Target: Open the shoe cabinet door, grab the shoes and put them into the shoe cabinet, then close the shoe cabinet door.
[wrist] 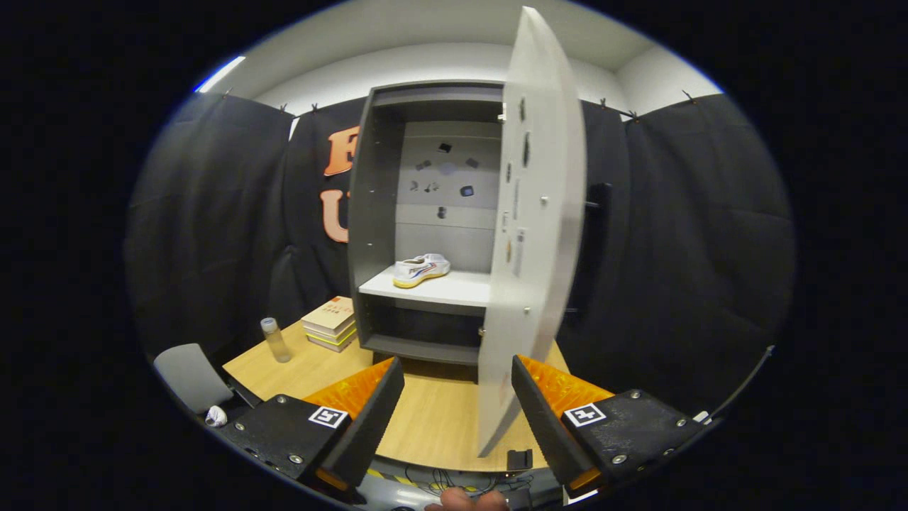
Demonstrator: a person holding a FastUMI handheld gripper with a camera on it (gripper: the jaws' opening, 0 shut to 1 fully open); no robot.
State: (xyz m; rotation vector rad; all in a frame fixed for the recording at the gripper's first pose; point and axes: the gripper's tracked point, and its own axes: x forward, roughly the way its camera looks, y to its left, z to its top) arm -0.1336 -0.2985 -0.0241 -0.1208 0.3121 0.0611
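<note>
Shoe cabinet (pixel 376 213) on counter (pixel 433 419), door (pixel 535 234) swung open — white sneaker (pixel 421 270) on its shelf. Gripper (pixel 457 419) jaws spread, door's lower edge between them.

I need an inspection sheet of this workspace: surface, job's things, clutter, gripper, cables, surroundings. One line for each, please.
Surface: wooden table carrying the cabinet.
Job's things: shoe cabinet stands open; its door swings out toward the gripper; one white shoe lies on the middle shelf.
Clutter: stack of books and a bottle left of the cabinet.
Gripper: gripper open, holding nothing; the door's lower edge sits between its fingers.
Cables: thin cables below the table's near edge.
Surroundings: black cloth wall; grey chair at the table's left.
</note>
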